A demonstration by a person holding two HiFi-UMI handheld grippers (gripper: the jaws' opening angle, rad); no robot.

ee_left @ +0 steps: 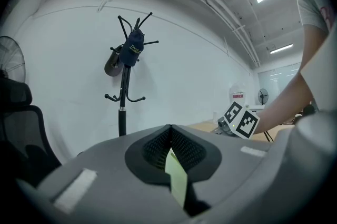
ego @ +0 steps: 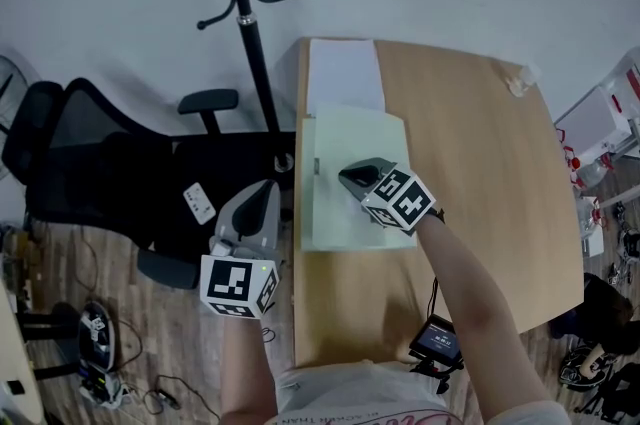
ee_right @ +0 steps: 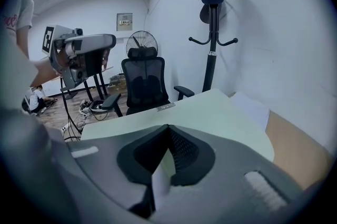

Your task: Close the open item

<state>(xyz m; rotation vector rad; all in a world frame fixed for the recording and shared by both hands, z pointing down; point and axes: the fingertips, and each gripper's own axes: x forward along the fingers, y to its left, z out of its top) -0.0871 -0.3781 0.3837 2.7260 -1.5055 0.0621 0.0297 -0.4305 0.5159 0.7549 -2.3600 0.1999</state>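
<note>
On the bench (ego: pixel 480 173), left edge: pale green folder (ego: pixel 350 138), lying flat, with a white sheet (ego: pixel 345 73) just beyond it. Your right gripper (ego: pixel 350 179): above the folder, jaws clenched together with nothing between them; whether it touches the cover cannot be told. Your left gripper (ego: pixel 264 187): off the bench, over the office chair (ego: pixel 90 163), jaws pressed together, empty.

Pale green folder (ego: pixel 335 213), tan wooden table (ego: pixel 480 193), white sheet (ego: pixel 345 73), black mesh chair (ego: pixel 100 173), black coat stand (ego: pixel 255 43).
</note>
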